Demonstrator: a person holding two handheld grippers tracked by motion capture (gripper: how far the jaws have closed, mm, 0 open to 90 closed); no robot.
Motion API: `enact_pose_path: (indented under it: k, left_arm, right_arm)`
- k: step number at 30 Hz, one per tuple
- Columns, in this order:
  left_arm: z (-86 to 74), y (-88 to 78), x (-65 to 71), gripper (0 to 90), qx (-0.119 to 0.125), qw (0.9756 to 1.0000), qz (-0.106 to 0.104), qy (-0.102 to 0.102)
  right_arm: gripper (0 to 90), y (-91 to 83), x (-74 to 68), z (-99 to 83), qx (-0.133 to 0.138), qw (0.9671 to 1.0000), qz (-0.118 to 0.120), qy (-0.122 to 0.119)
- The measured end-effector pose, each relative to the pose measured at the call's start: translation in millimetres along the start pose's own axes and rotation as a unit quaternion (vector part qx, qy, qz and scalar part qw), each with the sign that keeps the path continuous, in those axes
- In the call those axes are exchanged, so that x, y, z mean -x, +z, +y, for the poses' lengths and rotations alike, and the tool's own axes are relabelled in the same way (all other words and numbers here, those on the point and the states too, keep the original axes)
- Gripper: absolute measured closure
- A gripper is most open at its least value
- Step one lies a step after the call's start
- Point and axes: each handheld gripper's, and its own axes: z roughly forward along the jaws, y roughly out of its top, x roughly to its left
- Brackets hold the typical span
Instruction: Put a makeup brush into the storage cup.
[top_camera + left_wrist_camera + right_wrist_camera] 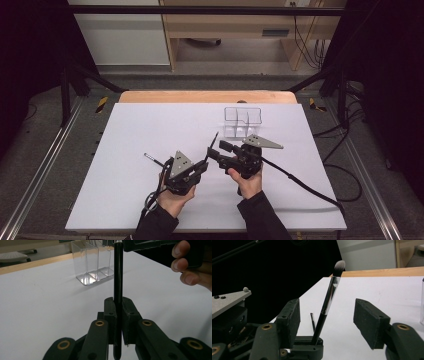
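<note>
A slim black makeup brush with a silver ferrule and pale bristles stands upright from my left gripper, whose jaws are shut on its handle. In the high view the left gripper is near the table's front centre and the brush slants up and away from it. My right gripper comes in from the right at the brush's upper part. Its jaws stand open on either side of the brush, with a gap to each pad.
A second thin black brush lies on the white tabletop, left of the left gripper, also seen beyond the jaws. A clear compartmented organiser stands at the back right. The right gripper's cable trails toward the front right.
</note>
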Motion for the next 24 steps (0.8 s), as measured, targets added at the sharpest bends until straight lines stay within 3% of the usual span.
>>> enact_pose_path:
  k: [24]
  left_arm:
    - [-0.7,3.3,7.0,83.0,0.005,1.0,-0.003,-0.005]
  right_arm:
    - [69.3,4.7,0.7,-2.8,-0.003,0.9995,0.017,0.025]
